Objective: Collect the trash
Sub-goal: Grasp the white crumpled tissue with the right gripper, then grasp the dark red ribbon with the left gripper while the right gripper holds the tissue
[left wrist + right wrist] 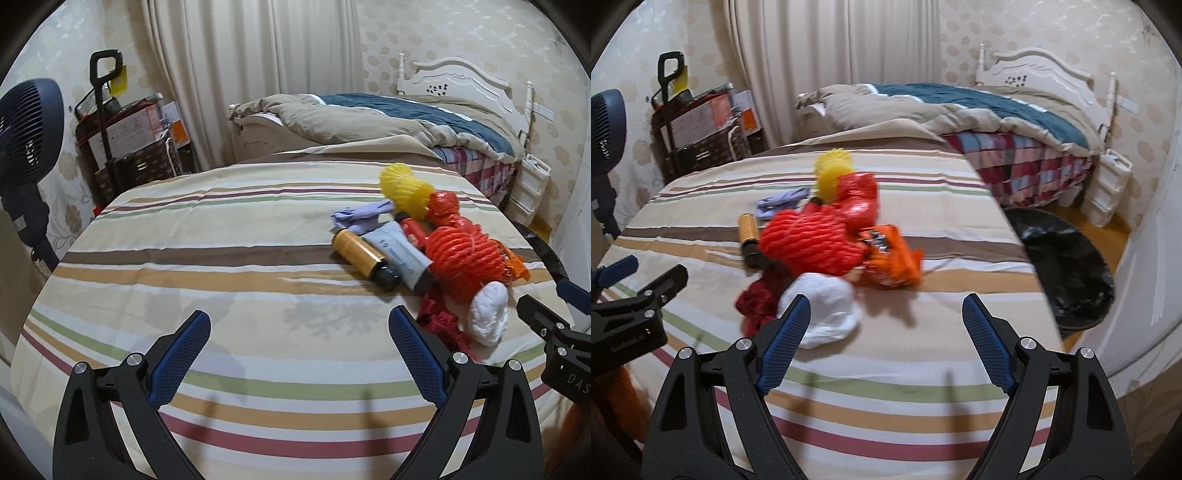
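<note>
white wad (823, 310) just beside right gripper (886, 317) | both grippers spread, left gripper (299, 332) empty

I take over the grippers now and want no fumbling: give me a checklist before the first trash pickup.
1. Left gripper open and empty: ok.
2. Right gripper open and empty: ok.
3. White wad nearest the right gripper, unobstructed: ok.
4. Black-lined bin open, beside the striped table: ok.
5. Orange wrapper free of the red net: cannot tell, they overlap.
6. Amber bottle lies on its side, may roll: not ok.
</note>
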A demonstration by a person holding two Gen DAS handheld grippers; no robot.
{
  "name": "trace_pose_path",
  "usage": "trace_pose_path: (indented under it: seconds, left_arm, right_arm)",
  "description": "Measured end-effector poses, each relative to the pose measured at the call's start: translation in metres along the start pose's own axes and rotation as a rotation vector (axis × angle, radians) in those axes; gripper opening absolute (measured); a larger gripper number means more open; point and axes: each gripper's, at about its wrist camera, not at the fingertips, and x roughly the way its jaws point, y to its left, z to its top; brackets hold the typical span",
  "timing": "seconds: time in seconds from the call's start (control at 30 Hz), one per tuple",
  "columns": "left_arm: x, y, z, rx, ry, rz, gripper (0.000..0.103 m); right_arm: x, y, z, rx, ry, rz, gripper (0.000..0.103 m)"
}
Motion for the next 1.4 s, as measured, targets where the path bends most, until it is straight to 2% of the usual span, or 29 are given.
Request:
trace_pose_path:
  seconds: [0.27, 0.4, 0.5, 0.53, 0.73, 0.93, 1.27, 1.4]
  left_arm:
    - [0.005, 0.009, -0.002, -0.023, 0.012, 0.005, 0.097]
    - [0.006, 0.008, -0.001, -0.025, 0.011, 0.004, 0.097]
    - [0.006, 0.007, -0.002, -0.023, 0.01, 0.0, 0.097]
    - [0.005, 0.006, -0.002, -0.022, 0.01, -0.003, 0.097]
    - [0.004, -0.006, -0.002, -0.008, 0.009, -0.028, 0.097]
    - [0.0, -0.026, -0.003, 0.031, 0.002, -0.055, 0.097]
    - [0.005, -0.061, -0.002, 0.082, 0.02, -0.082, 0.097]
    - [0.011, -0.074, -0.001, 0.112, 0.037, -0.059, 0.096]
  right_arm:
    - [0.016, 0.025, 0.001, -0.048, 0.034, 0.02, 0.08]
    - [0.027, 0.028, -0.002, -0.047, 0.075, 0.052, 0.068]
    - [0.028, 0.027, -0.003, -0.035, 0.09, 0.107, 0.047]
    - [0.028, 0.027, -0.003, -0.033, 0.091, 0.114, 0.045]
    - [0.019, 0.027, -0.01, -0.061, 0.082, 0.093, 0.043]
    - [0.008, 0.01, -0.017, -0.05, 0.062, 0.051, 0.043]
    - [0.006, -0.032, -0.023, 0.028, 0.047, -0.007, 0.043]
    - [0.007, -0.043, -0.022, 0.055, 0.043, -0.008, 0.043]
